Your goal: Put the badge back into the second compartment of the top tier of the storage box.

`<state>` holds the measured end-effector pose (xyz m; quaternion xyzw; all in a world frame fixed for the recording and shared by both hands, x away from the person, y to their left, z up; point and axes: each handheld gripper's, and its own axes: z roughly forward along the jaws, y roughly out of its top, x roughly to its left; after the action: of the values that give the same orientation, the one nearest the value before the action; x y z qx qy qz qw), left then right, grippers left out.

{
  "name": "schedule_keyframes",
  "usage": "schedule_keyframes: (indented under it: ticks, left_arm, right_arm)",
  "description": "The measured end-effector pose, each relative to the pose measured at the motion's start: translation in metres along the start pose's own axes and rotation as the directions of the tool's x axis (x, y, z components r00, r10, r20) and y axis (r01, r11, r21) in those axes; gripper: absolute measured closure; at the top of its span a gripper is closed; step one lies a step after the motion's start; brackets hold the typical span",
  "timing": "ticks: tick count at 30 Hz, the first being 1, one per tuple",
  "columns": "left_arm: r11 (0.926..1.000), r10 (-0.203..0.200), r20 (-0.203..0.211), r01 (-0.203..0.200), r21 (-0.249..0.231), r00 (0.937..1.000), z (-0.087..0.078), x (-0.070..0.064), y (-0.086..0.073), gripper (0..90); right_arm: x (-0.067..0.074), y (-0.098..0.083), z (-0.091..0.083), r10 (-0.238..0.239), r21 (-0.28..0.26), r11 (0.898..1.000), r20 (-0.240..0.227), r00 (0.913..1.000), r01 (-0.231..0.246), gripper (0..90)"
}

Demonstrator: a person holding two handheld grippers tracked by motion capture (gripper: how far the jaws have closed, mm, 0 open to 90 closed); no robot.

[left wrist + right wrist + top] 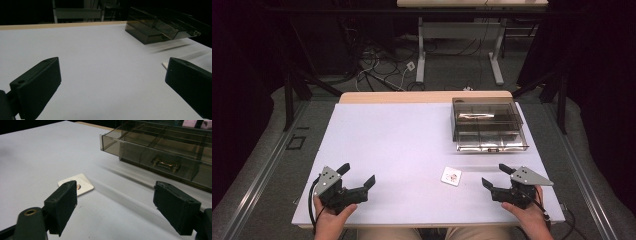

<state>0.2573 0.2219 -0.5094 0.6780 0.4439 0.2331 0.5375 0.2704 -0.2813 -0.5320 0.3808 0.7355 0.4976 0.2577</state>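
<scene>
I am looking down on a white table (402,145) standing over grey floor (262,150) with cables (377,75). A smoky drawer box (488,125) is sitting by the far right edge. A small card (451,176) is lying near the right gripper (497,176); it and the left gripper (357,175) are both gaping, holding nothing.

Surface: white table (402,145), wood far edge | On it: smoky clear compartment box (488,125), far right | small white card (451,176), near right, flat.

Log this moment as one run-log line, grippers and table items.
left gripper: open, idle | right gripper: open, idle | card: flat on table, untouched | drawer box: far right, drawer pulled out
</scene>
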Motion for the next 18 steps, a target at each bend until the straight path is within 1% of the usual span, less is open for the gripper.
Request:
schedule_keyframes:
  ticks: [3, 4, 5, 7, 11, 12, 13, 15, 16, 17, 18]
  left_arm:
    - [1.0000, 0.002, 0.000, -0.002, 0.009, 1.0000, 0.001, -0.002, 0.000, 0.5]
    - [0.9999, 0.009, 0.003, -0.009, 0.014, 1.0000, 0.001, -0.002, 0.000, 0.6]
    - [0.9998, 0.011, 0.006, -0.011, 0.019, 0.9999, 0.001, -0.002, -0.001, 0.5]
    - [0.9997, 0.016, 0.003, -0.016, 0.020, 0.9999, 0.000, -0.003, -0.001, 0.6]
    - [0.9996, 0.017, 0.001, -0.017, 0.024, 0.9999, -0.001, -0.003, -0.002, 0.6]
    - [0.9996, 0.015, 0.000, -0.015, 0.023, 0.9999, -0.001, -0.003, -0.002, 0.5]
    - [0.9996, 0.015, -0.002, -0.015, 0.024, 0.9999, -0.002, -0.003, -0.002, 0.7]
    - [0.9998, 0.008, -0.006, -0.008, 0.020, 1.0000, -0.003, -0.004, -0.002, 0.7]
    - [0.9997, 0.011, -0.007, -0.011, 0.020, 0.9999, -0.003, -0.004, -0.003, 0.7]
    - [0.9996, 0.018, -0.008, -0.017, 0.021, 0.9998, -0.004, -0.004, -0.003, 0.7]
    - [0.9995, 0.025, -0.013, -0.025, 0.022, 0.9996, -0.004, -0.004, -0.003, 0.7]
  right_arm:
    - [0.001, 0.001, 0.003, -0.003, 0.005, 1.000, -0.004, 1.0000, 0.003, 16.3]
    - [0.001, 0.002, 0.003, -0.013, 0.011, 1.000, -0.003, 0.9999, 0.013, 16.2]
    - [0.002, 0.002, 0.004, -0.016, 0.002, 1.000, -0.011, 0.9998, 0.016, 16.0]
    - [0.003, 0.005, 0.005, -0.023, 0.008, 1.000, -0.012, 0.9997, 0.023, 15.6]
    - [0.005, 0.007, 0.007, -0.019, 0.016, 1.000, -0.016, 0.9997, 0.019, 15.5]
    - [0.005, 0.008, 0.008, -0.021, 0.009, 1.000, -0.021, 0.9996, 0.022, 15.5]
    - [0.006, 0.010, 0.010, -0.025, 0.022, 0.999, -0.020, 0.9995, 0.026, 15.5]
    - [0.007, 0.011, 0.011, -0.023, 0.014, 1.000, -0.019, 0.9996, 0.023, 15.5]
    - [0.007, 0.012, 0.012, -0.037, 0.013, 0.999, -0.021, 0.9991, 0.037, 15.4]
    - [0.009, 0.013, 0.013, -0.039, 0.016, 0.999, -0.026, 0.9989, 0.040, 15.5]
    - [0.010, 0.015, 0.016, -0.053, 0.027, 0.998, -0.040, 0.9978, 0.054, 15.5]
